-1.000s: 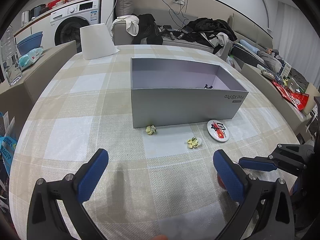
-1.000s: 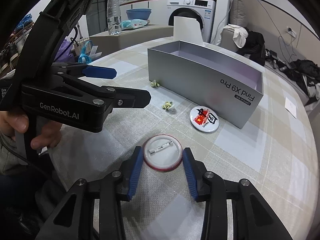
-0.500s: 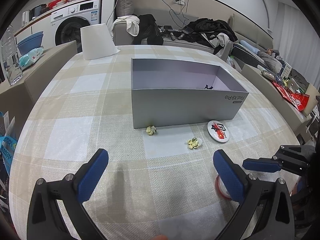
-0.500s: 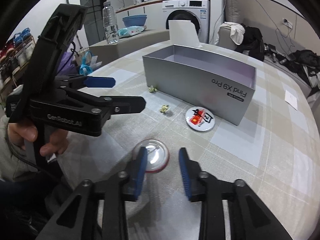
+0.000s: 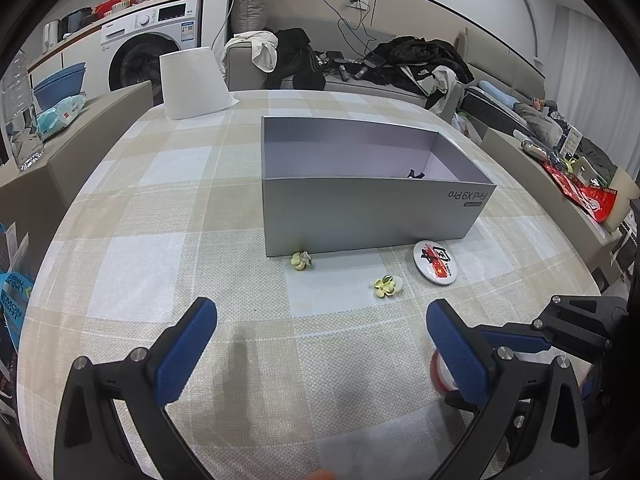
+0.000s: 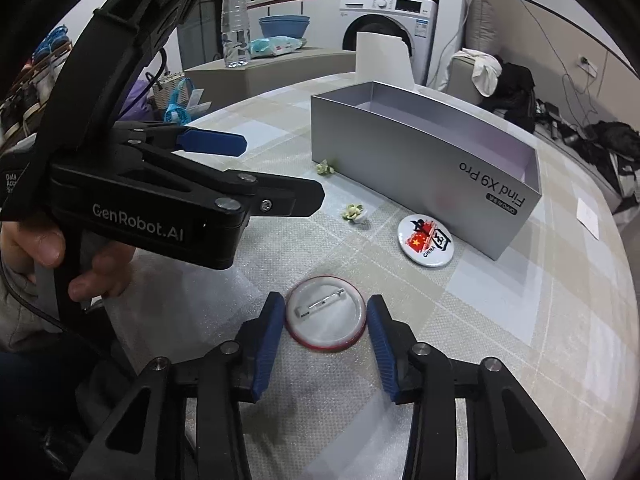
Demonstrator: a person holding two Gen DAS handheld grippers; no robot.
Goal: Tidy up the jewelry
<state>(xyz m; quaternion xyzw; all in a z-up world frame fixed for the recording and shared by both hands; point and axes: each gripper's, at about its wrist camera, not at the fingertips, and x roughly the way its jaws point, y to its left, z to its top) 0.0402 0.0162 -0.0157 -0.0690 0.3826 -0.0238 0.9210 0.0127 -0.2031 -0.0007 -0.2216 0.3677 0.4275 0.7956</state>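
Checked beige-and-white tablecloth (image 5: 132, 272) over a round table, washing machine (image 5: 152, 44) at 11 o'clock in the left wrist view, cluttered sofa (image 5: 360, 68) at 12.

Grey "Find X9 Pro" box (image 5: 360, 216), lid off, upright at centre of the cloth; small dark item (image 5: 416, 175) inside near its right end, too small to identify.

Just in front of the box wall: one pale yellow flower piece (image 5: 301, 261) near the box's left corner, a second yellow flower piece (image 5: 385, 286) at 4 o'clock from it, apart from the box. White "CHINA" flag pin badge (image 5: 437, 261) face up near the box's right corner, at 2 o'clock from the second flower.

Right gripper (image 6: 326, 320) low over the cloth, jaws spread to either side of a red-rimmed pin badge (image 6: 326, 314) lying face down, pin clasp up. Blue pads right at the rim on both sides; contact not resolvable, badge flat on the cloth.

Left gripper (image 5: 320, 344) hovering above the cloth, jaws wide apart, nothing between them. Seen from the right wrist view at 9 o'clock (image 6: 256, 172), held by a hand (image 6: 60, 256).
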